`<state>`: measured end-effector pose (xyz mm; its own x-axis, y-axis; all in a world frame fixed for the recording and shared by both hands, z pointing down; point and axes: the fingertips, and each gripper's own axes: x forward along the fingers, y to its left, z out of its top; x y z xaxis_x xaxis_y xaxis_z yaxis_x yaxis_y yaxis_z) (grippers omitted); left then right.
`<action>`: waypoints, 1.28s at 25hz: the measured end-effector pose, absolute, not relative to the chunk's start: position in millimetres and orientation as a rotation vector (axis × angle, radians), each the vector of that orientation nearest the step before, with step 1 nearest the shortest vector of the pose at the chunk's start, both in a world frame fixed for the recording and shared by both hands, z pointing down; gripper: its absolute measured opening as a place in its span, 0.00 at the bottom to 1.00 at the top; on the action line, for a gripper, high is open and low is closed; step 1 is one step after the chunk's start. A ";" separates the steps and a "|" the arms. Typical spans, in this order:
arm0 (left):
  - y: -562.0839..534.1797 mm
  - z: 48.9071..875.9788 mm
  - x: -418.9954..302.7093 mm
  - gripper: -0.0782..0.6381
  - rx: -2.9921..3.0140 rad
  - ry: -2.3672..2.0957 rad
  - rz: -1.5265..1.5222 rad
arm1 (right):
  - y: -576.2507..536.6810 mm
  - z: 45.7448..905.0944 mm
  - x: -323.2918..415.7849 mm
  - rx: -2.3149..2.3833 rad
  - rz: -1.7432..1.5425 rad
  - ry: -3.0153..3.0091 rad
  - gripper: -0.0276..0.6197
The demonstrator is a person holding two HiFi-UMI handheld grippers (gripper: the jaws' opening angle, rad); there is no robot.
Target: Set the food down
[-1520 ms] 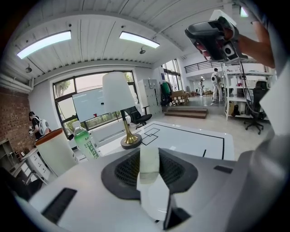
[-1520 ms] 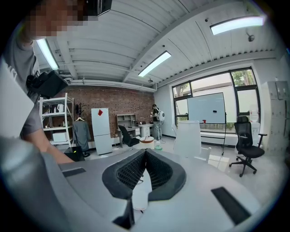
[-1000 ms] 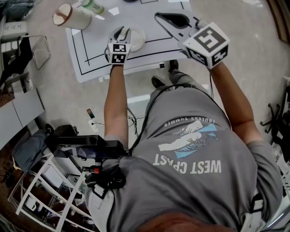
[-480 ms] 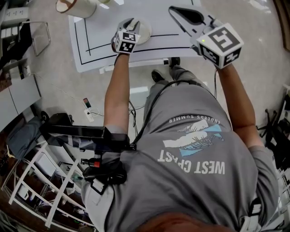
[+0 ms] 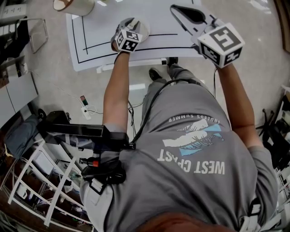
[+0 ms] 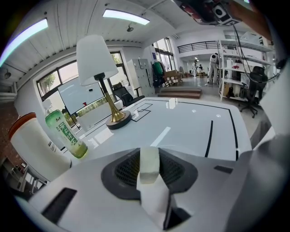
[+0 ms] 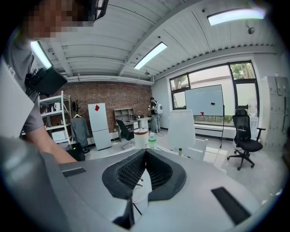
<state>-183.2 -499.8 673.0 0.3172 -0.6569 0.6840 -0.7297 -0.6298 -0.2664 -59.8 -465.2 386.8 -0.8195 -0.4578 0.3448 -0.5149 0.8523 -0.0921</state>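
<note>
L claw (image 5: 128,25) w/ 1 food block (image 6: 149,166); R claw (image 7: 145,154) closed, empty

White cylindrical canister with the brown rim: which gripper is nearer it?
Left. The left gripper sits just right of the canister; the right gripper is farther right, beyond the left one.

In the head view, the white cylindrical container with a brown rim (image 5: 72,5) is cut off by the top edge, and the far part of the white table with black lines (image 5: 97,27) is lost there as well. The round white plate (image 5: 144,28) is mostly covered by the left gripper (image 5: 130,22). In the left gripper view, the pale rectangular block of food (image 6: 149,164) is only partly shown, its sides being covered by the jaws closed on it. The print on the green plastic bottle (image 6: 67,135) is too small to be read.
</note>
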 end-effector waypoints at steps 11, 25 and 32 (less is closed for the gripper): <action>-497.1 695.6 -186.5 0.26 2.445 -1.304 1.404 | -468.9 396.0 -57.1 0.726 0.277 -2.710 0.05; -487.6 700.8 -184.9 0.26 2.478 -1.269 1.537 | -465.6 400.9 -56.5 0.726 0.289 -2.707 0.05; -478.5 701.2 -184.9 0.26 2.473 -1.180 1.513 | -459.1 401.4 -62.9 0.722 0.288 -2.706 0.05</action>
